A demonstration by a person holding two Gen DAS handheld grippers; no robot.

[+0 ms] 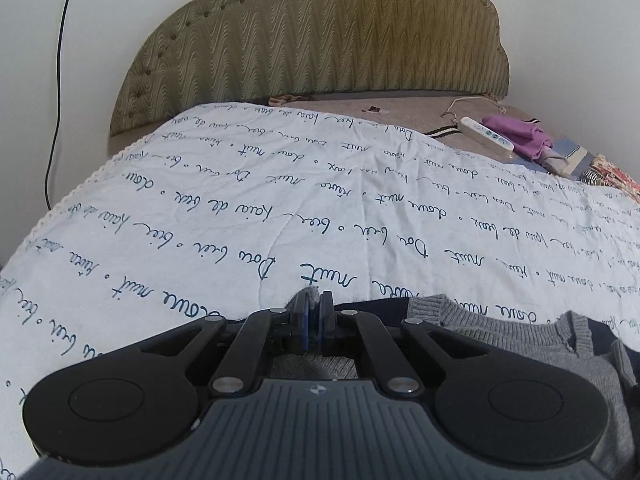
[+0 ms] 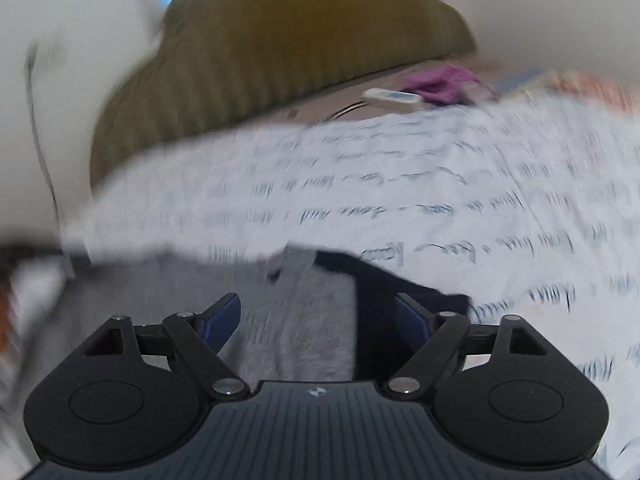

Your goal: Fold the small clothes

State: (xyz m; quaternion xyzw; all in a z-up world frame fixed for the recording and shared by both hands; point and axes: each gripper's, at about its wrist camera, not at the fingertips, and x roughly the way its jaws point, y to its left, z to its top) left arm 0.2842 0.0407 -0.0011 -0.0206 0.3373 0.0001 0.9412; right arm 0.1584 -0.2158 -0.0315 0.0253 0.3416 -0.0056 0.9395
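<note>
Knitwear of this sort handles as soft, light and floppy stuff: the grey sweater (image 1: 560,356) lies on the bed's white script-printed quilt (image 1: 280,208), close under both claws, with a dark navy part (image 2: 384,308) showing beside the grey knit in the right wrist view. It will likely sag and stretch when lifted, so a pinch on a ribbed hem, cuff or corner looks the safest hold; the loose weave should not slip much between pads.

The left claw (image 1: 314,312) is closed tight on a small tuft of grey knit, which pokes up between its blue pads (image 1: 302,316). It points forward and downward across the bed toward the padded headboard (image 1: 312,40).

The right claw (image 2: 318,320) stands wide, nothing pressed between its pads, with grey and navy cloth lying below the gap. Its view is smeared with motion blur, so finer detail there cannot be told. A power strip (image 1: 486,132) and purple cloth (image 1: 516,132) sit well apart, near the headboard.
</note>
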